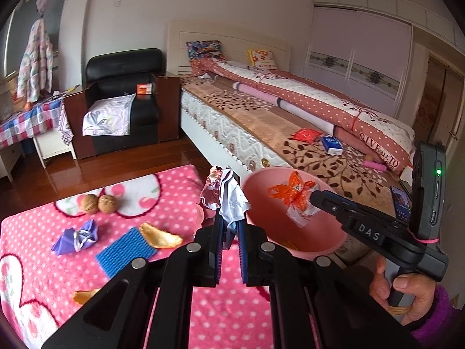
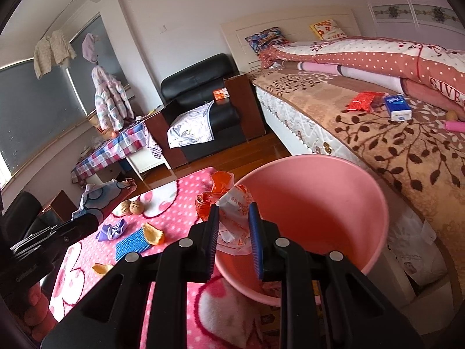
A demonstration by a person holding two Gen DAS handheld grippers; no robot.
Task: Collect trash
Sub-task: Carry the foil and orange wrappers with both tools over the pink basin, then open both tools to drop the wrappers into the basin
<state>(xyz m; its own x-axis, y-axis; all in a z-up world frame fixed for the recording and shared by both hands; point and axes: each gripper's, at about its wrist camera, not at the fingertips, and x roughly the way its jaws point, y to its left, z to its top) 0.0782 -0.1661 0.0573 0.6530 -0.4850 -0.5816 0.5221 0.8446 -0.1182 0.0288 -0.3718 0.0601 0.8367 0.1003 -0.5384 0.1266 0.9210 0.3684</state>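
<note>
Lower centre of the right view, the right claw (image 2: 234, 226) pinches a crumpled orange-and-white plastic wrapper (image 2: 232, 203) at the round pink plastic basin (image 2: 375, 203)'s near rim; carry it further over the basin before letting go. The left claw (image 1: 230, 226) grips a crumpled white-and-silver wrapper (image 1: 229, 195) just left of the basin. Peel, walnuts (image 1: 98, 203) and a purple wrapper (image 1: 76, 237) lie lower left.

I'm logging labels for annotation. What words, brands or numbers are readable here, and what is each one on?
"DAS": on the body of the right gripper.
"SIVE ALL TO": what I make out on the quilt; partly folded, uncertain.
Red print on the orange-white wrapper: too small to read.
Blue box on the bed: print too blurred.
Orange box on the armchair: unreadable.
Left gripper, crumpled wrapper: no legible text.
</note>
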